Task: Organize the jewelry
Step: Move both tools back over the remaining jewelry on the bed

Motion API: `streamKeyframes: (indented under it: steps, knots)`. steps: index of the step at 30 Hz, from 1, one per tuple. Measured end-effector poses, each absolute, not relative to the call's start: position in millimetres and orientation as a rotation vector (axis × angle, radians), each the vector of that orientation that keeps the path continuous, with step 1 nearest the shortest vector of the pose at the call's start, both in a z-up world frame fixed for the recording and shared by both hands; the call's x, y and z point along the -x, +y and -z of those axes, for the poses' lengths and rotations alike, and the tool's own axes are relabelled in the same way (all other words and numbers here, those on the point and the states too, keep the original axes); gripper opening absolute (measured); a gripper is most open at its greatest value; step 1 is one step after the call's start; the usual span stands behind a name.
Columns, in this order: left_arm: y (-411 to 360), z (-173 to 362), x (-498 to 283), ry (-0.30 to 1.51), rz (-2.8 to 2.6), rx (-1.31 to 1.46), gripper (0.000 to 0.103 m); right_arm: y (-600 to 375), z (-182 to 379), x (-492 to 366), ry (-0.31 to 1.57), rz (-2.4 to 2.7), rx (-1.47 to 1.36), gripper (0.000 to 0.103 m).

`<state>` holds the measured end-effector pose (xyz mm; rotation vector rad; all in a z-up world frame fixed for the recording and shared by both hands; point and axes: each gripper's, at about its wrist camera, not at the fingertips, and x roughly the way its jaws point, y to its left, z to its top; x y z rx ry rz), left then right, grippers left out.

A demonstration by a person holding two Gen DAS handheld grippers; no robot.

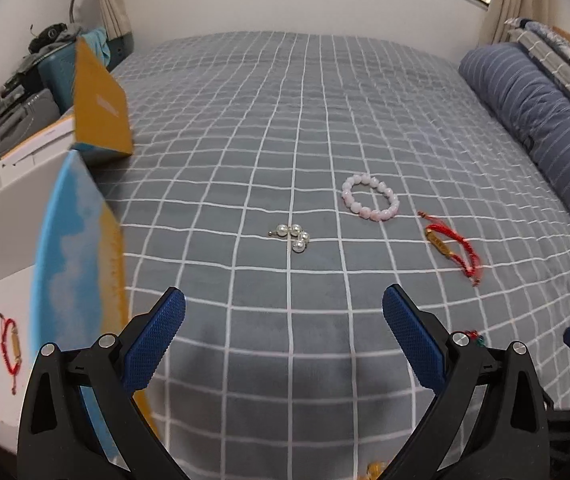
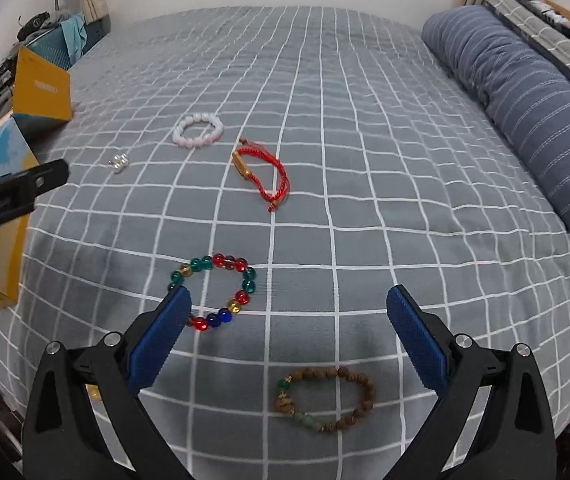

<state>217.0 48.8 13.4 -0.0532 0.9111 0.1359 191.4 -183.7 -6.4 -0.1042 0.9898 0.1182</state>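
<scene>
Jewelry lies on a grey checked bed sheet [image 1: 245, 140]. In the left wrist view I see a pearl cluster [image 1: 295, 235], a pink bead bracelet [image 1: 370, 197] and a red cord bracelet [image 1: 453, 250] ahead of my open, empty left gripper [image 1: 283, 316]. An open box [image 1: 1, 292] at the left holds another red cord bracelet [image 1: 12, 344]. In the right wrist view my right gripper [image 2: 289, 312] is open and empty over a multicolour glass bead bracelet [image 2: 217, 292] and a brown wooden bead bracelet [image 2: 327, 398]. The pink bracelet [image 2: 198, 130], red cord bracelet [image 2: 263, 176] and pearls [image 2: 118, 162] lie farther off.
A yellow and blue box lid [image 1: 99, 108] stands at the bed's left edge, by the open box's blue and yellow wall [image 1: 81, 264]. A rolled striped blue quilt [image 2: 525, 100] lies along the right. Cluttered luggage [image 1: 17, 92] sits beyond the left edge. The left gripper's body [image 2: 13, 196] shows at left.
</scene>
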Motion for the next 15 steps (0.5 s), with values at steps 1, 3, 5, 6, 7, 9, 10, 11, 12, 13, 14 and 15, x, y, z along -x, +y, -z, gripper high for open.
streamKeyframes:
  steps: [1, 3, 5, 6, 7, 9, 10, 11, 12, 13, 14, 15]
  knots:
    - [49, -9, -222, 0.919, -0.145, 0.048, 0.097, -184, 10, -194, 0.995, -0.124, 0.108, 0.094]
    - [49, -1, -235, 0.936, -0.159, 0.035, 0.097, -183, 15, -197, 1.001, -0.131, 0.114, 0.092]
    - [50, 4, -246, 0.949, -0.156, 0.027, 0.097, -182, 20, -200, 1.014, -0.145, 0.111, 0.089]
    - [52, 5, -252, 0.951, -0.154, 0.031, 0.097, -182, 22, -202, 1.020, -0.151, 0.108, 0.088]
    - [53, 6, -259, 0.958, -0.151, 0.037, 0.097, -182, 25, -204, 1.025, -0.155, 0.107, 0.086]
    - [55, 9, -270, 0.975, -0.145, 0.051, 0.097, -181, 30, -207, 1.033, -0.160, 0.104, 0.084]
    - [56, 11, -276, 0.984, -0.144, 0.058, 0.097, -179, 34, -210, 1.045, -0.165, 0.103, 0.082]
    - [56, 15, -282, 0.994, -0.147, 0.060, 0.097, -179, 36, -213, 1.053, -0.168, 0.103, 0.081]
    - [54, 17, -287, 1.001, -0.148, 0.057, 0.097, -178, 38, -215, 1.064, -0.172, 0.105, 0.078]
    - [53, 20, -292, 1.006, -0.146, 0.055, 0.097, -177, 39, -216, 1.066, -0.179, 0.103, 0.077]
    - [53, 22, -295, 1.010, -0.149, 0.053, 0.097, -176, 39, -218, 1.066, -0.185, 0.101, 0.077]
    - [52, 25, -298, 1.014, -0.150, 0.052, 0.097, -175, 40, -218, 1.067, -0.187, 0.103, 0.075]
